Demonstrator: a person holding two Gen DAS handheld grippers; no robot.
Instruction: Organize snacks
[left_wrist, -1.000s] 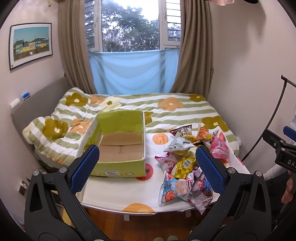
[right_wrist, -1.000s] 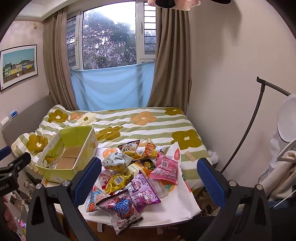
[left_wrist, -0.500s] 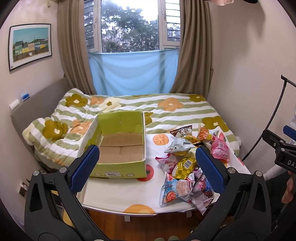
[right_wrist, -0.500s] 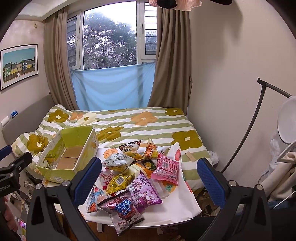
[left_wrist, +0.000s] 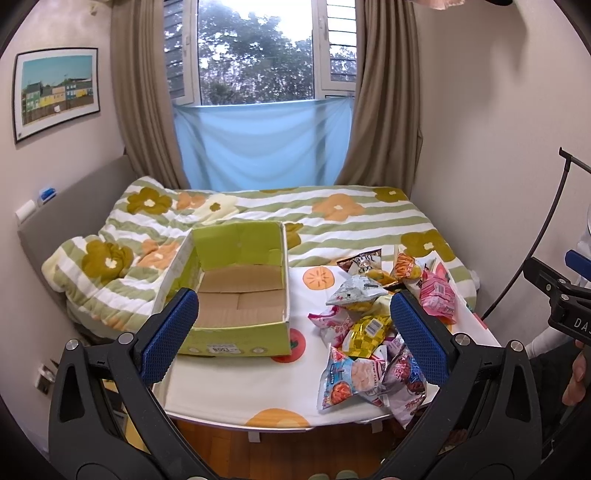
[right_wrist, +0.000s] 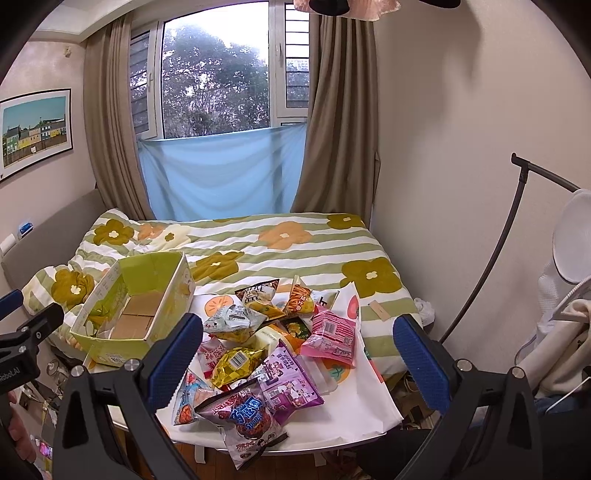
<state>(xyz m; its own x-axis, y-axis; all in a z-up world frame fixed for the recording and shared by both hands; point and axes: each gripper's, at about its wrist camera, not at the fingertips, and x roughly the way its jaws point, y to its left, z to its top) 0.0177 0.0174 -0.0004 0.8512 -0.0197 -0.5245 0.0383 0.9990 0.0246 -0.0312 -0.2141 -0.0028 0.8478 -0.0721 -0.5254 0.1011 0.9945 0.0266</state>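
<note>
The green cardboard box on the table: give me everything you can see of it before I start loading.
The green cardboard box is an open-topped tray, yellow-green outside and on its inner walls, with a bare brown floor of folded flaps. It looks empty. A white label sits low on its near wall. It stands upright on the left part of the white fruit-print tablecloth, its far side toward the bed, apart from the snack pile to its right. Neither hand-held gripper touches it.

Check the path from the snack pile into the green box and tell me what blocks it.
Nothing visible blocks it. The box stands open-topped and empty left of the snack pile, with bare tablecloth between them. Both grippers, left and right, are open and hold nothing.
</note>
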